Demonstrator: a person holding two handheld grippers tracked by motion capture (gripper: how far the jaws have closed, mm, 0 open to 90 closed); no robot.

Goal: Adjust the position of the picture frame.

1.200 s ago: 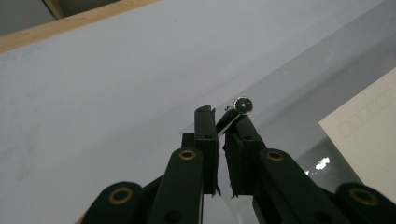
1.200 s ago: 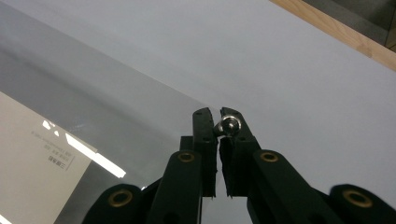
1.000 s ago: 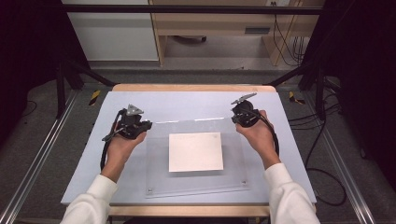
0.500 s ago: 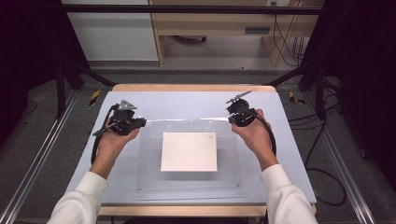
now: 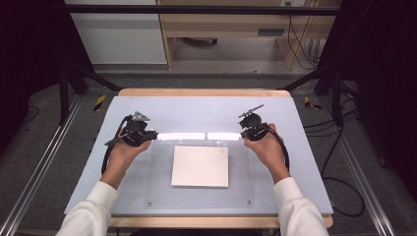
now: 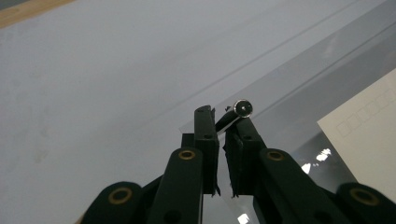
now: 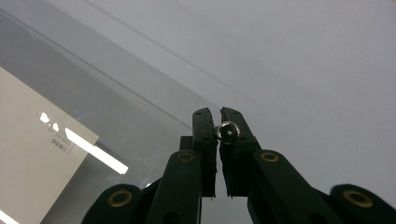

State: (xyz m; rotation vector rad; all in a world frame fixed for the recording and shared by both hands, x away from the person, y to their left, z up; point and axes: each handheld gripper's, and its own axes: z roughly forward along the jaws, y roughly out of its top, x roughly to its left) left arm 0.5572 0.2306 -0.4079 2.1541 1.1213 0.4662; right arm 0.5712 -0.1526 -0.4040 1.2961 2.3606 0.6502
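Observation:
A clear acrylic sheet lies over a white paper on the grey table top. My left gripper is shut on the sheet's far left corner, its jaws pinching the thin edge just beside a small metal screw. At the far right corner, my right gripper is shut on the sheet with another screw between its tips. The sheet's far edge glints with reflected light. The paper lies at the right of the left gripper view, and the paper at the left of the right gripper view.
The table's wooden far edge lies beyond the grey top. Metal rails run along the floor on both sides. Cables trail on the floor at the right. A yellow-handled tool lies on the floor near the far left corner.
Both hands and the sheet shifted a little left, then the sheet's far edge came nearer the person. The paper under it sits slightly left of before. Both grippers stayed shut on the corners.

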